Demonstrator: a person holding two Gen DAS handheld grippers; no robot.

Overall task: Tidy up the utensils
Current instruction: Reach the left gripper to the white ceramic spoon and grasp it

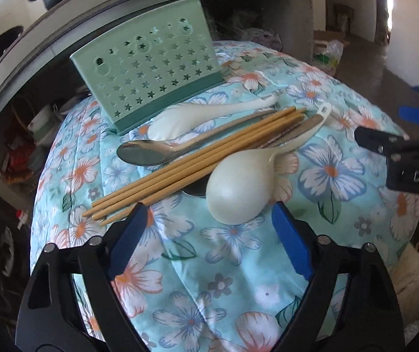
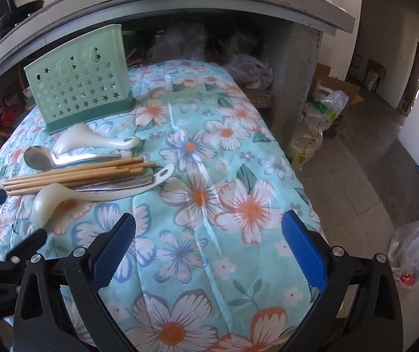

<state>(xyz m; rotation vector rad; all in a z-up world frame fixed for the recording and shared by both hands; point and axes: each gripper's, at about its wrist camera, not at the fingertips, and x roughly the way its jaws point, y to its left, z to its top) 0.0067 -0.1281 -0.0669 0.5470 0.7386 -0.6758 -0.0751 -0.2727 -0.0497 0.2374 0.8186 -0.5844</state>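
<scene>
- Left gripper (image 1: 208, 214) spread wide, nothing clasped, just near of the white ladle (image 1: 238, 193); chopsticks (image 1: 191, 167) and metal spoon (image 1: 147, 152) lie left
- Right gripper (image 2: 209, 228) released over floral cloth (image 2: 224, 205)
- Green holder (image 2: 83, 85) upright, far left

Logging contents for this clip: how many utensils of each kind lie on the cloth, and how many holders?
White spoons: 2
Metal spoons: at least 2, the second one partly hidden
Chopsticks: 4
Holder: 1
Total: 9
</scene>
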